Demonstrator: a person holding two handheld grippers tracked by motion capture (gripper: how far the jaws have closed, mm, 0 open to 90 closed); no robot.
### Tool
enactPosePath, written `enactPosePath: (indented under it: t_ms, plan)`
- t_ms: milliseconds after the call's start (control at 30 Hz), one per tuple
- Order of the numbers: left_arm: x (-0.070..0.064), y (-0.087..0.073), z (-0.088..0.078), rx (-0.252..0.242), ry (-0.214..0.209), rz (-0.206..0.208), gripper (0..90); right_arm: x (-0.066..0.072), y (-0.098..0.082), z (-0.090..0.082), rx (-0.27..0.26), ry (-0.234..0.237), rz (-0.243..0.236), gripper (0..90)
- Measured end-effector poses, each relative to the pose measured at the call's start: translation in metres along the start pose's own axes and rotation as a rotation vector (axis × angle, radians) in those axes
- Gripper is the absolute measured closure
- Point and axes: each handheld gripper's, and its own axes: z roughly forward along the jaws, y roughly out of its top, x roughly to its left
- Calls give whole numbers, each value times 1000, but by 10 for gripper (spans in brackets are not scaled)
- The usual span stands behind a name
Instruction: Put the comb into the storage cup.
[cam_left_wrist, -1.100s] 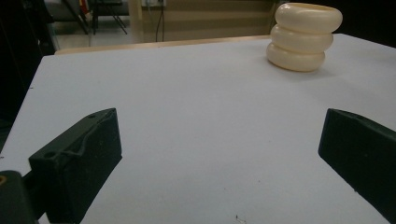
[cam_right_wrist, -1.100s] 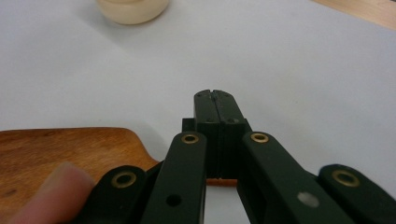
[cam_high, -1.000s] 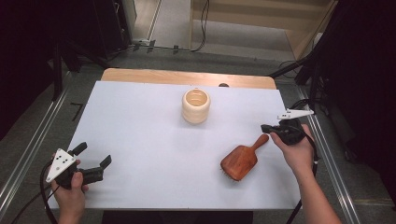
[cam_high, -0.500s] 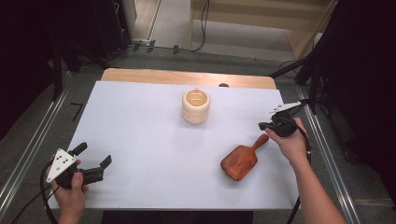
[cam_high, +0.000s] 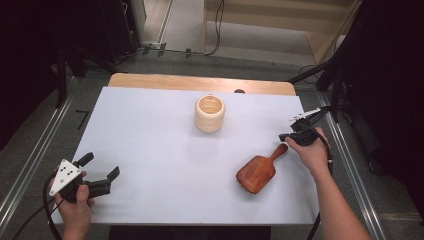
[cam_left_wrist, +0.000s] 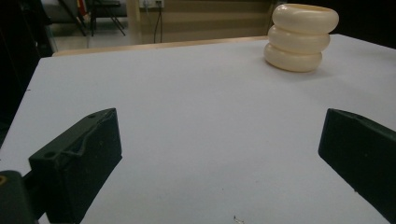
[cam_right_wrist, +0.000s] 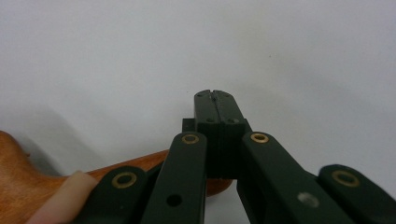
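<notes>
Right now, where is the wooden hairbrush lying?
In the high view the wooden hairbrush lies on the right of the white table, nearer the person than the cream ringed cup, its handle angled up toward the shut right gripper.

A white, matte rectangular tabletop (cam_high: 150, 130) is seen, with a strip of light wooden board (cam_high: 200, 82) exposed along its far edge. It is flanked by grey metal rails (cam_high: 30, 165) on both sides. Beyond it, a grey floor (cam_high: 250, 42) is crossed by black cables (cam_high: 218, 25), and pale wooden panelling (cam_high: 280, 15) is lit behind dark surroundings.
</notes>
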Motion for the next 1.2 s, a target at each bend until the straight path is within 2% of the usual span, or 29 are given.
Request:
enactPosePath:
  t_ms: [467, 667, 867, 1200]
  plan:
    - [0, 0, 0, -4, -9, -1, 0, 1, 1, 16, 60, -23, -11, 880]
    - [1, 0, 0, -4, -10, -2, 0, 0, -2, 16, 72, -20, -3, 880]
    - [1, 0, -1, -5, -11, -2, 0, 2, -7, 12, 81, -23, -20, 880]
    - [0, 0, 0, -1, -8, 0, 0, 3, -28, 2, 64, -19, -21, 880]
